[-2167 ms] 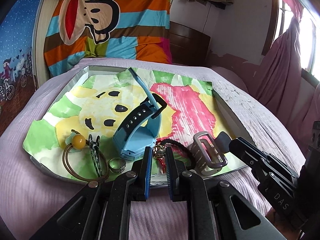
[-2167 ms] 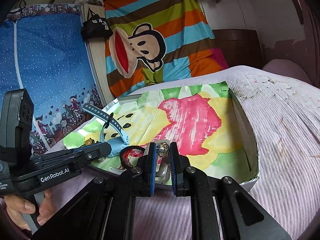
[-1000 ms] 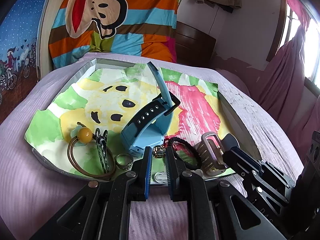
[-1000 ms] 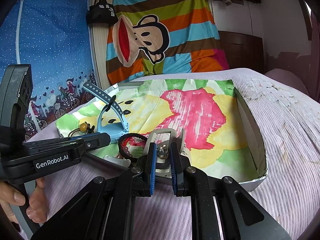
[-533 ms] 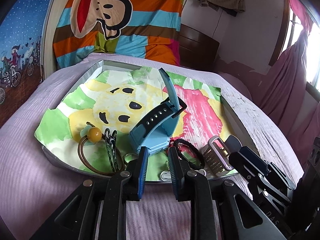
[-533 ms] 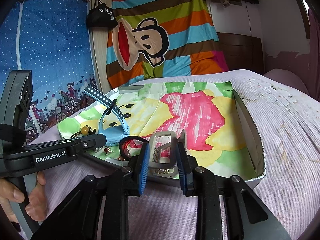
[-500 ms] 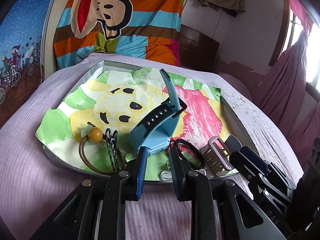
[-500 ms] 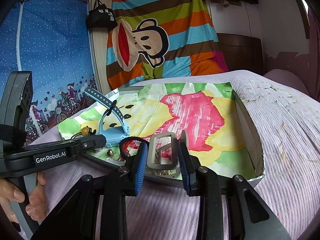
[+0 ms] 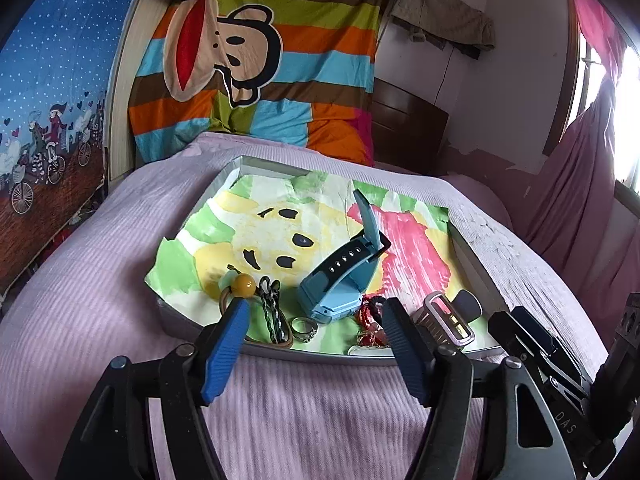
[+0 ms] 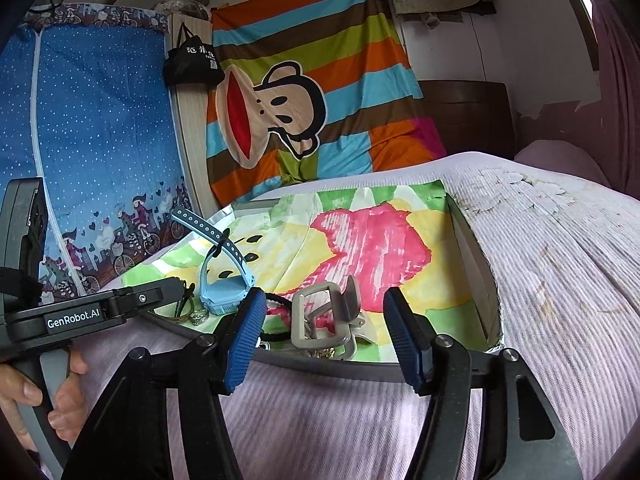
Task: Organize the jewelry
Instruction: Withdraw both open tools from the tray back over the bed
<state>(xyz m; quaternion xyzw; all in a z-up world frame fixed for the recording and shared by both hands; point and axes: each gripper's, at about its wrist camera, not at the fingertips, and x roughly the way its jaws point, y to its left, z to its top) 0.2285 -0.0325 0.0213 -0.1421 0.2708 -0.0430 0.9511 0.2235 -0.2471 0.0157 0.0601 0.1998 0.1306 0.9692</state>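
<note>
On the bed, the shallow tray holds a blue watch at centre, ring and hair tie toward 7 o'clock, grey buckle at 5, while left gripper and right gripper are opening wide, gripping nothing.

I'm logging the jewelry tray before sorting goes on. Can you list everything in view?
Tray: one, grey, on the bed.
Paper: one, painted, lining tray.
Watch: one, blue, mid-tray.
Hair tie: one, brown, amber bead, front left.
Ring: one, silver, front.
Cord bracelet: one, black-red, front.
Buckle: one, grey, front right.
Blanket: one, striped, behind.
Left gripper: jaws opening, empty.
Right gripper: jaws opening, empty.
Hand: one, holding the left gripper's handle.
</note>
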